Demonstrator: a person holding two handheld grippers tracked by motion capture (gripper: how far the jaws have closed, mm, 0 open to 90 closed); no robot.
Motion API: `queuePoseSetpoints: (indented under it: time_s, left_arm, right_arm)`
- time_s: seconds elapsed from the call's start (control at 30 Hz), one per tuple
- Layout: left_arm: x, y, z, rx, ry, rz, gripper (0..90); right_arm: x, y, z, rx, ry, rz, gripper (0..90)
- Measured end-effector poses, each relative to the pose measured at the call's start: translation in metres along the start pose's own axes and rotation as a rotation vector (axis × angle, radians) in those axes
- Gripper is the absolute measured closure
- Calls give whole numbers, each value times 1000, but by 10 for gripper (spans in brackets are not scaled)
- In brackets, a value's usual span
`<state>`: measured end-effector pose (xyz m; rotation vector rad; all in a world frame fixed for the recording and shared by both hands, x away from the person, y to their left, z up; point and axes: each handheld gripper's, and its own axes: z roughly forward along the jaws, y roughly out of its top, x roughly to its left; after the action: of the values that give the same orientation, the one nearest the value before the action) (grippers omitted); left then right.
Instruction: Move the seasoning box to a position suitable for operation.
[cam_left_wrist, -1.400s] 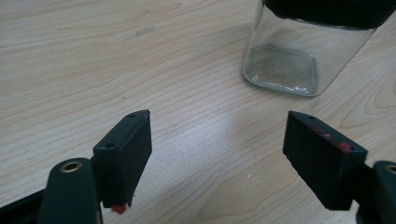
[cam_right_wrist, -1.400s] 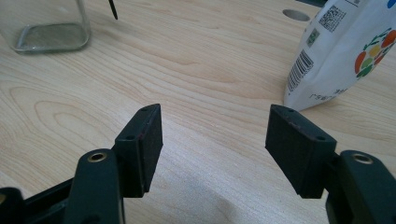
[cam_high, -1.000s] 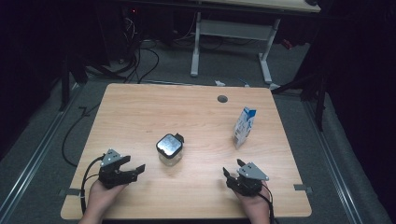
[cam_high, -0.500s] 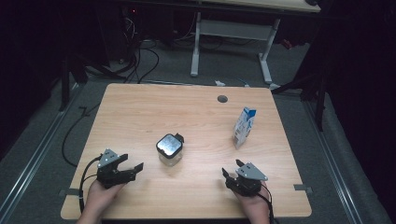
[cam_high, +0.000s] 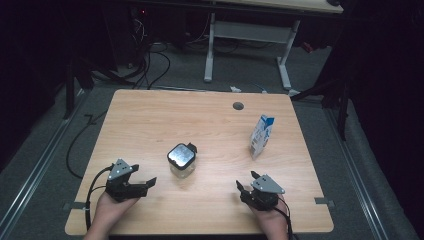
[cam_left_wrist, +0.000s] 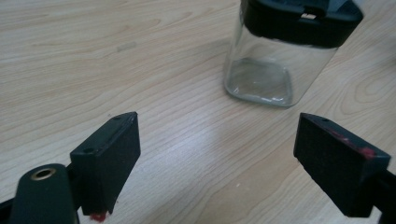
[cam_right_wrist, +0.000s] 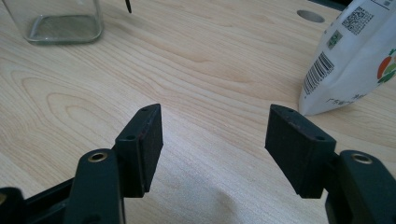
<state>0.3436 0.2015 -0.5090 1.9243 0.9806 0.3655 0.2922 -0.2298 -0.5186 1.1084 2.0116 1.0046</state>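
Nothing much has shifted since the earlier frames: both hands sit at the near edge of the worktop (cam_high: 150, 115) where they were, and the jar and the pouch stand in the same spots.

From above, the left claw (cam_high: 148, 184) lies low at the near left, its jaws spread and empty, pointing toward the glass jar (cam_high: 181, 159). That jar, square-sided with a black lid, stands upright near the middle of the worktop, just ahead of the left claw and apart from it; in the left gripper view it (cam_left_wrist: 275, 60) looks empty. The right claw (cam_high: 246, 186) rests at the near right, jaws likewise spread with nothing between them. The white pouch (cam_high: 262, 135) stands upright farther back on the right, well apart from the jar; in the right gripper view it (cam_right_wrist: 355, 60) leans a little beyond the right-hand jaw.

Judging from this, the jar is the likely first target. Its smooth glass walls could slip between the pads if gripped near the lid, and a glancing approach could push it across the worktop. The pouch looks light and narrow-footed, so a sideways nudge from the right claw could topple it.
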Motion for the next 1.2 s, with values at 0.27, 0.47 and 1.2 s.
queuePoseSetpoints:
  time_s: [0.27, 0.47, 1.2]
  left_arm:
    - [-2, 5, 6, -33, 39, 4, 379]
    - [-3, 8, 18, 11, 46, -18, 397]
    - [5, 31, 47, -20, 86, -11, 625]
  right_arm:
    - [1, 1, 0, -4, 14, 17, 382]
    - [3, 4, 0, -2, 17, 8, 404]
    - [4, 10, 5, 31, 34, 50, 159]
